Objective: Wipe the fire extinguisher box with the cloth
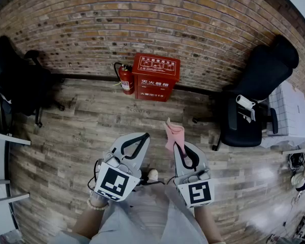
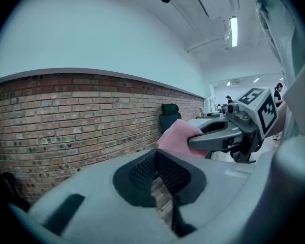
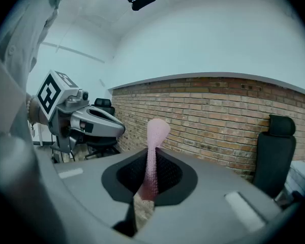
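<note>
Wiping has not begun: the right hand-held gripper (image 1: 179,147) clamps the pink cloth (image 1: 174,133) well short of the fire extinguisher box (image 1: 155,77). The left hand-held gripper (image 1: 138,138), also well short of it, is closed on nothing.

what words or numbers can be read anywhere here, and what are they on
"灭火器箱": white print on the lid of the red fire extinguisher box.
"119": white, on the box's front, after small characters I cannot read surely.
Fire extinguisher label: too small to read.
Faint print on the wooden floor: too blurred to read.
Pink cloth: no print.
</note>
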Demonstrator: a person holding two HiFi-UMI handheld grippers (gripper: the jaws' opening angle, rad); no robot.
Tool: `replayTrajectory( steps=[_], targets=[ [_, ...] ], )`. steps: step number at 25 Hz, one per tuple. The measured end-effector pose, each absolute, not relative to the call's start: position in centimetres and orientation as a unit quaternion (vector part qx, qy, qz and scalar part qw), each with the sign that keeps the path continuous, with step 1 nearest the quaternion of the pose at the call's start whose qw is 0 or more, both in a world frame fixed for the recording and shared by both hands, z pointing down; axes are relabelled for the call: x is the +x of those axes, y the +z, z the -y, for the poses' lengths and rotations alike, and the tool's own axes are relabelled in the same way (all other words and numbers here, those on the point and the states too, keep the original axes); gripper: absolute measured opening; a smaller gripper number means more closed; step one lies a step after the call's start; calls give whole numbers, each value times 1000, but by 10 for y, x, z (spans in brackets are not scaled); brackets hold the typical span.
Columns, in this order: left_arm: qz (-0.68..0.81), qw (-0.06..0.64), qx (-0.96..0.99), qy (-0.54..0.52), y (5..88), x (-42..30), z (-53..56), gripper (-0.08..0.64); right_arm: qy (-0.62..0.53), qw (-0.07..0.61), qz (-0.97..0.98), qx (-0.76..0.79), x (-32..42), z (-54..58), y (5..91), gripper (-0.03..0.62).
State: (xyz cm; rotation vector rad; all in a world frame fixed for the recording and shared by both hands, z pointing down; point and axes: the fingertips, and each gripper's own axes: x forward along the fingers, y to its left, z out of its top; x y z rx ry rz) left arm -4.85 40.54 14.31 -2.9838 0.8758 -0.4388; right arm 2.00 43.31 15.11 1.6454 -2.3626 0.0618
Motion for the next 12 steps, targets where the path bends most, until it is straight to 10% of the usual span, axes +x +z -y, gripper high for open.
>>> replayTrajectory(
  steps=[12],
  targets=[
    [-278,0,-950,-139,145,-48,-403,-5,22,127,816,563,20,-429,152,28]
  ],
)
